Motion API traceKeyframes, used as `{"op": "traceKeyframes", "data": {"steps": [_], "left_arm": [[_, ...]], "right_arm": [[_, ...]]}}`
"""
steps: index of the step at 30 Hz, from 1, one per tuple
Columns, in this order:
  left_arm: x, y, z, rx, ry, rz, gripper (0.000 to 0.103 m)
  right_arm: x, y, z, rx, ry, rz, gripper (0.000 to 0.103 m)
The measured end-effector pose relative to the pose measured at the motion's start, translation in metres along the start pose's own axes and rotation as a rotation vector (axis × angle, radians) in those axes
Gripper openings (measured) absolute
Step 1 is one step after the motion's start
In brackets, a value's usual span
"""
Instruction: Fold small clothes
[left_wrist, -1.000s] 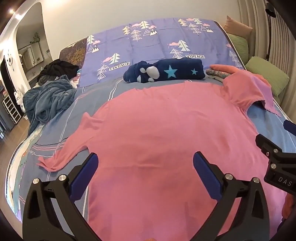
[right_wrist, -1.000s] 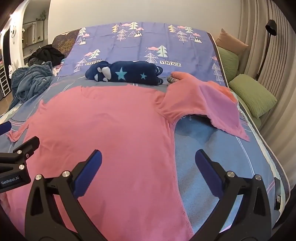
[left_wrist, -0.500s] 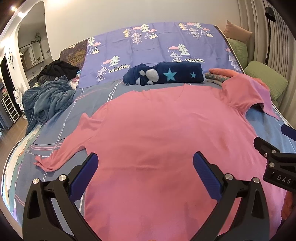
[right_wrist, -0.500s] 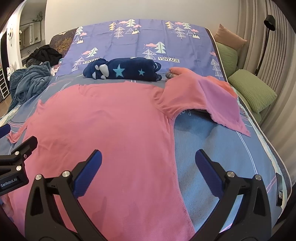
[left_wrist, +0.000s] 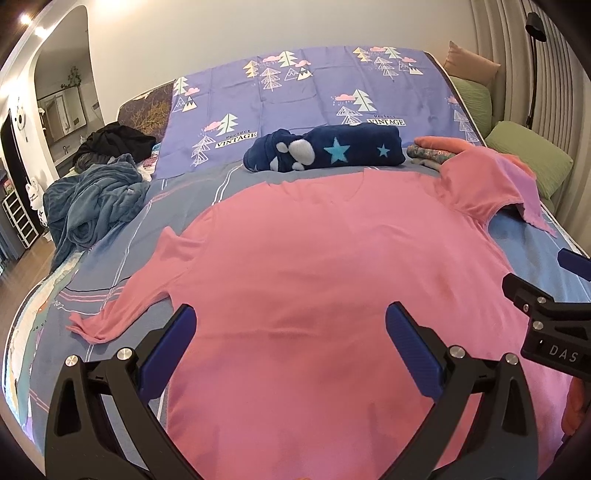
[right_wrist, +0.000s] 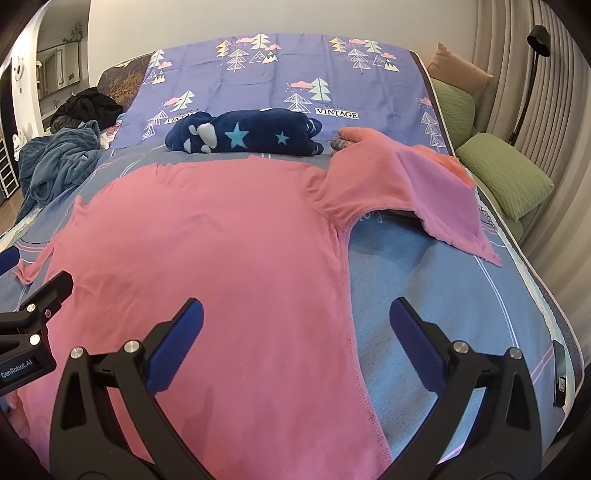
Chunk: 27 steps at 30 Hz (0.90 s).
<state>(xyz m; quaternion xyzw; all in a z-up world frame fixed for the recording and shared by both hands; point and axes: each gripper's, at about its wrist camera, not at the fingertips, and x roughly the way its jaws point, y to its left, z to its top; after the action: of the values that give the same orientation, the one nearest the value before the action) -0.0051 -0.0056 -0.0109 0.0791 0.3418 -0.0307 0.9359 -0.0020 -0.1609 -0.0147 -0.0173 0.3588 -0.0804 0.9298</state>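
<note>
Both grippers have drawn back slightly; left gripper (left_wrist: 290, 349) and right gripper (right_wrist: 295, 341) hover, fingers spread and empty, above the flat shirt (left_wrist: 314, 280). Sleeve folding likely comes next.

A pink shirt (left_wrist: 314, 266) lies spread flat on the bed (left_wrist: 110, 266). The left hand-held gripper (left_wrist: 290, 338) hovers over its lower part, jaws wide apart, holding nothing.
</note>
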Motion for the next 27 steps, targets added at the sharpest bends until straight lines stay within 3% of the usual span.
{"op": "traceKeyframes", "data": {"steps": [5, 17, 27], "left_arm": [[-0.0004, -0.0019, -0.0009, 0.024, -0.011, 0.018, 0.102], [0.0057, 0.0003, -0.0022, -0.005, 0.042, -0.033, 0.102], [0.0019, -0.0026, -0.0037, 0.006, 0.025, -0.023, 0.102]], "right_arm": [[-0.0001, 0.0007, -0.0008, 0.002, 0.001, -0.003, 0.101], [-0.0002, 0.0007, 0.0003, -0.001, 0.006, -0.003, 0.101], [-0.0007, 0.0007, 0.0007, -0.006, 0.004, -0.003, 0.101]]}}
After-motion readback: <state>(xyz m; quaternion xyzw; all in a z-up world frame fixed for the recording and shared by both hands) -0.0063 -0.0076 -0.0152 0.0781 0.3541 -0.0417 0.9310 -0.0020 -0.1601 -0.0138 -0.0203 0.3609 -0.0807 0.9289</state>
